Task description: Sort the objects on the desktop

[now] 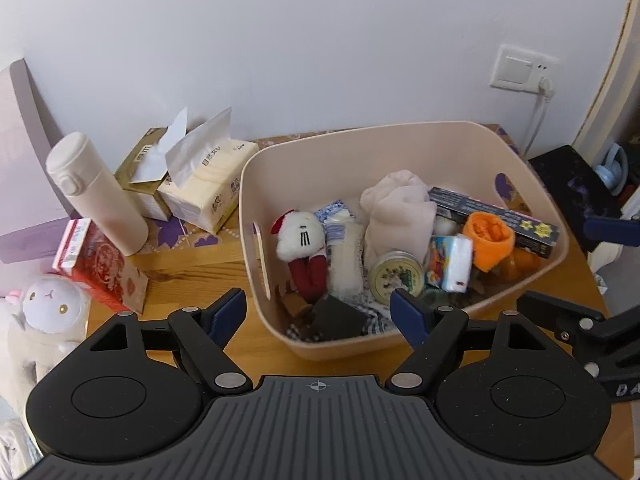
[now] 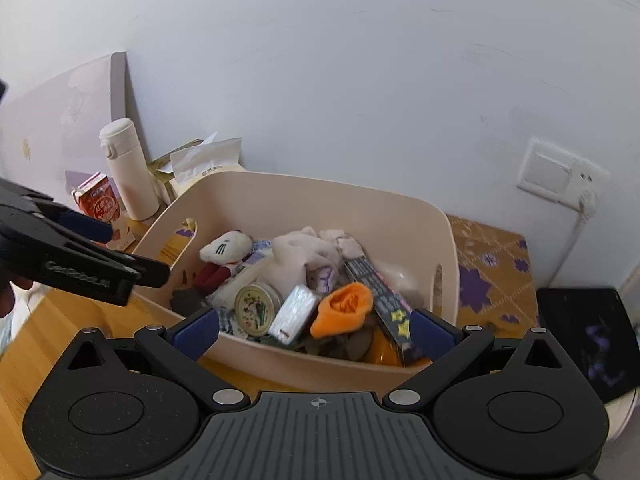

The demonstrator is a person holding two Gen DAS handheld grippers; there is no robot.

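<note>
A beige plastic bin (image 1: 400, 140) (image 2: 320, 196) stands on the wooden desk, filled with small items: a white plush with red legs (image 1: 300, 240) (image 2: 224, 250), a round tin (image 1: 396, 272) (image 2: 258, 306), a tissue pack (image 1: 450, 262) (image 2: 296, 312), an orange knitted piece (image 1: 488, 240) (image 2: 344, 308), a dark box with stars (image 1: 496, 220) (image 2: 380, 296) and pale cloth (image 1: 400, 208) (image 2: 304, 256). My left gripper (image 1: 320, 312) hovers open just in front of the bin's near wall, nothing between its fingers. My right gripper (image 2: 316, 330) hangs open above the bin's near rim, also holding nothing.
Left of the bin stand a white flask (image 1: 96, 196) (image 2: 128, 168), two tissue packs (image 1: 200, 176), a red carton (image 1: 96, 264) (image 2: 100, 200) and a white plush lamb (image 1: 52, 308). A wall socket with a plugged cable (image 1: 524, 72) (image 2: 560, 172) is at the right. A dark stool (image 2: 580, 332) stands beside the desk.
</note>
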